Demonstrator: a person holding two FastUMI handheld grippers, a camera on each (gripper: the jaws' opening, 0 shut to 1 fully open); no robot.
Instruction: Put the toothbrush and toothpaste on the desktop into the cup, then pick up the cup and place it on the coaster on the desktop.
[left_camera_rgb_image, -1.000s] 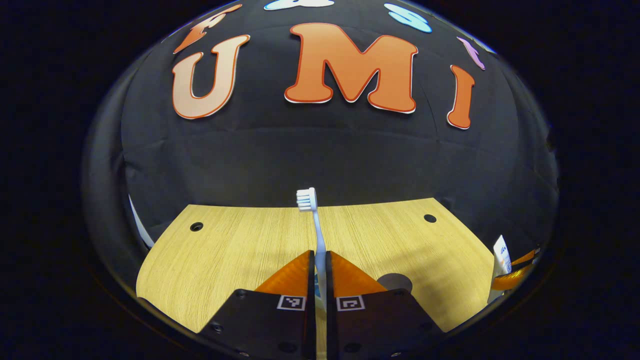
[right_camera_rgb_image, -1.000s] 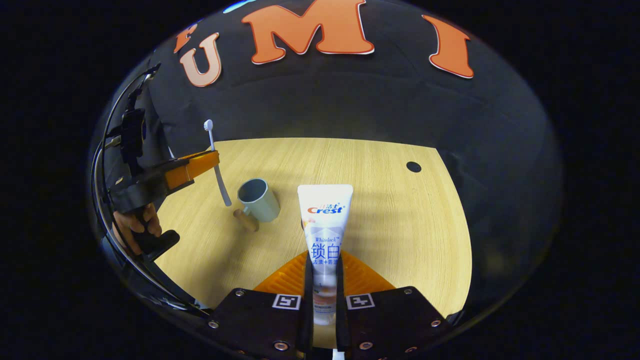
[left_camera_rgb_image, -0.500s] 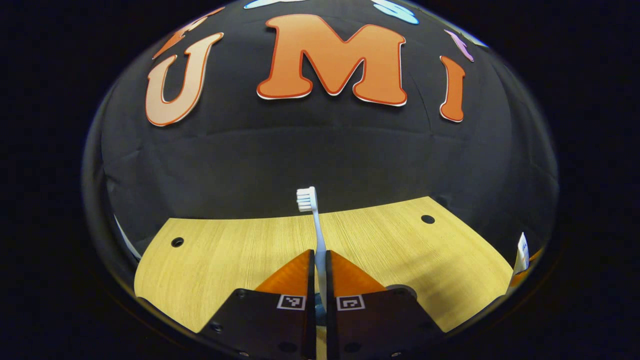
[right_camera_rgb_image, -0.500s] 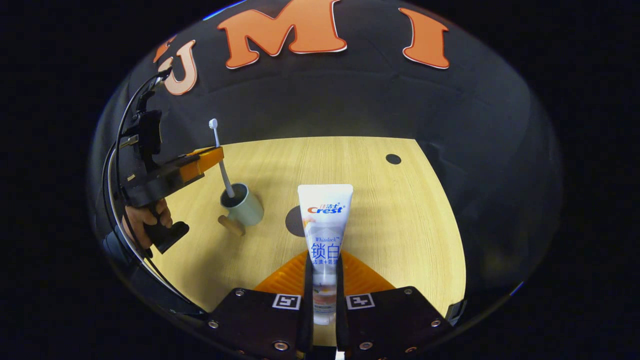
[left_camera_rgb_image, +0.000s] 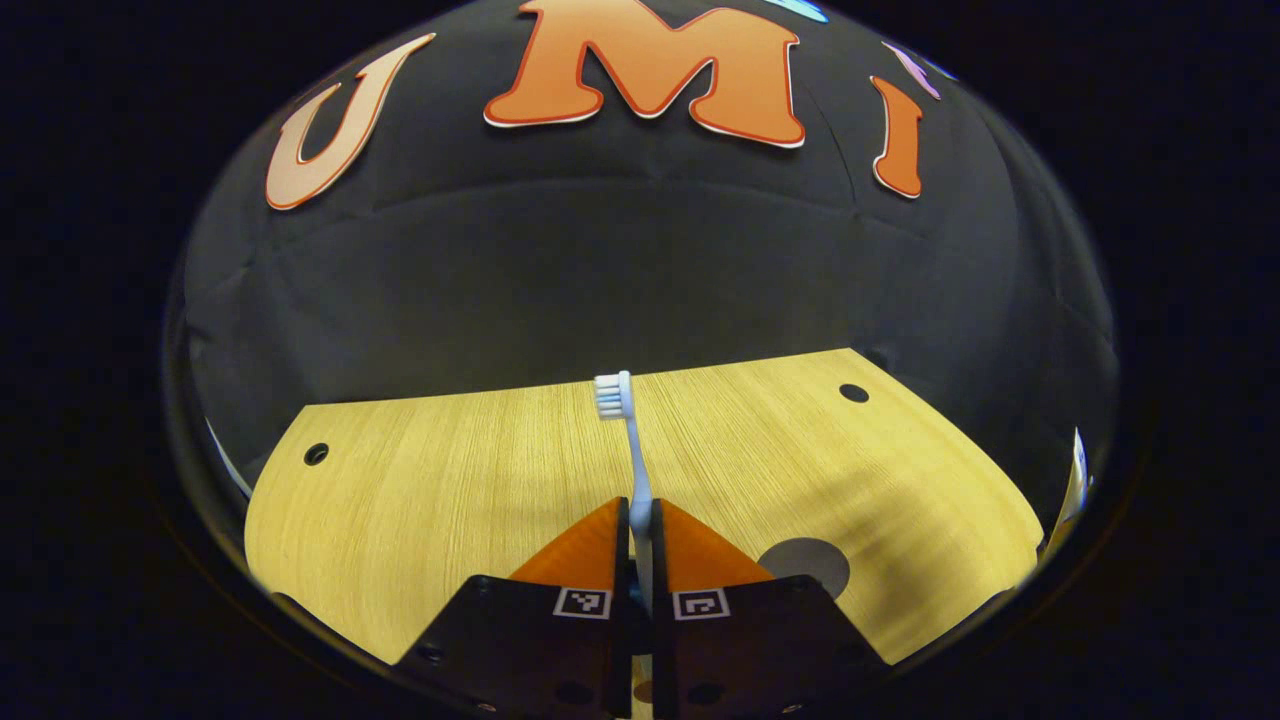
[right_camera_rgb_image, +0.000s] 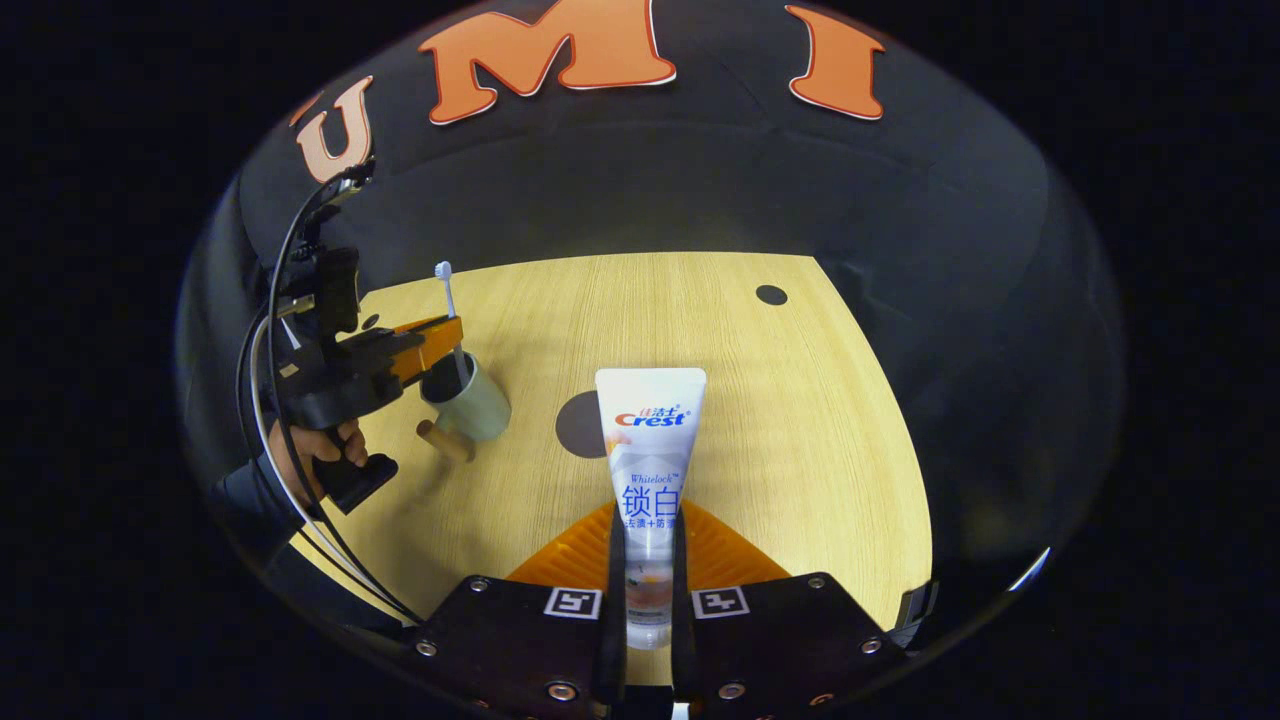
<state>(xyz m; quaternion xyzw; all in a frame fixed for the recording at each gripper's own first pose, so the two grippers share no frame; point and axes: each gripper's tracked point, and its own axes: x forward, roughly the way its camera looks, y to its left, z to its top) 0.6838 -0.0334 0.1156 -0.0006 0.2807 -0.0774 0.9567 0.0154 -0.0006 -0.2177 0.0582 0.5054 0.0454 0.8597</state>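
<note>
My left gripper (left_camera_rgb_image: 640, 512) is shut on a white toothbrush (left_camera_rgb_image: 625, 435) that stands upright, bristles at the top. In the right gripper view that left gripper (right_camera_rgb_image: 440, 335) hovers over the pale green cup (right_camera_rgb_image: 475, 405), and the toothbrush (right_camera_rgb_image: 447, 290) reaches down into the cup's mouth. The cup stands upright on the wooden desktop (right_camera_rgb_image: 740, 400) with a wooden handle toward the front. My right gripper (right_camera_rgb_image: 648, 530) is shut on a white toothpaste tube (right_camera_rgb_image: 648, 440), held up to the right of the cup. A dark round coaster (right_camera_rgb_image: 580, 425) lies flat between cup and tube, also coaster (left_camera_rgb_image: 805, 565).
The desktop (left_camera_rgb_image: 430, 480) has small dark holes near its far corners (right_camera_rgb_image: 771, 295) (left_camera_rgb_image: 316, 454). A hand (right_camera_rgb_image: 315, 450) holds the left gripper's handle at the desk's left side, with a cable looping above it. The booth's black wall closes the back.
The left gripper has come down and toward the cup, lowering the toothbrush's handle into it. The right gripper, still holding the toothpaste, shifted slightly; the coaster now shows more fully beside the tube.
</note>
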